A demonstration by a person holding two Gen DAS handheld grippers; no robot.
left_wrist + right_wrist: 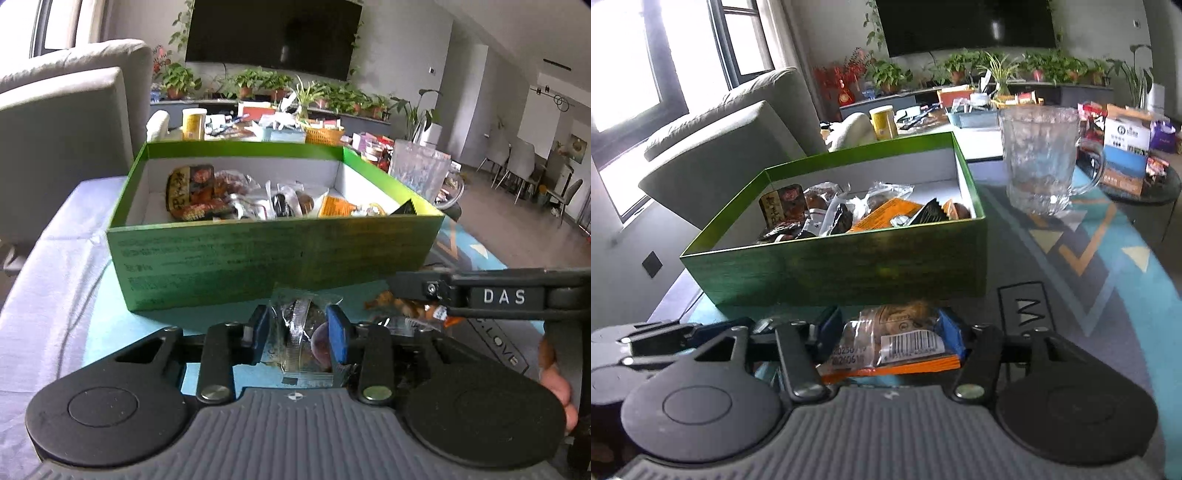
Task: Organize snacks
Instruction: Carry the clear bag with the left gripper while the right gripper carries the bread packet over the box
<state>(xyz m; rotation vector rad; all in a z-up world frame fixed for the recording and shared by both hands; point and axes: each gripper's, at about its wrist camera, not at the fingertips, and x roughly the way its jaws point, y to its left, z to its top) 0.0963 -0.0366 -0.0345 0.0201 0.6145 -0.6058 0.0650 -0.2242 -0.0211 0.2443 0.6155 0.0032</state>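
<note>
Snacks fill the green box (266, 254), which stands on the worktop (55, 295) at twelve o'clock from both grippers, its near wall just beyond their fingertips. Inside it lie many wrapped pieces, among them a dark red-and-black packet (190, 192) at the ten o'clock end and an orange packet (334, 206) toward two o'clock. The left gripper (297, 334) is clenched on a clear-wrapped snack (295, 332), its blue pads (338, 334) pressing the wrapper from both sides, low over the worktop in front of the box. At three o'clock in the left wrist view the right gripper (417, 290) reaches in from the side, with an orange-edged wrapper under its fingers. In the right wrist view that right gripper (890, 332) is closed on the orange-edged packet (897, 343), barcode and printed date facing up, the packet also just short of the box wall. A glass mug (1039, 162) stands at two o'clock from the right gripper, just beside the box's far right corner, on a patterned teal mat (1108, 258).
</note>
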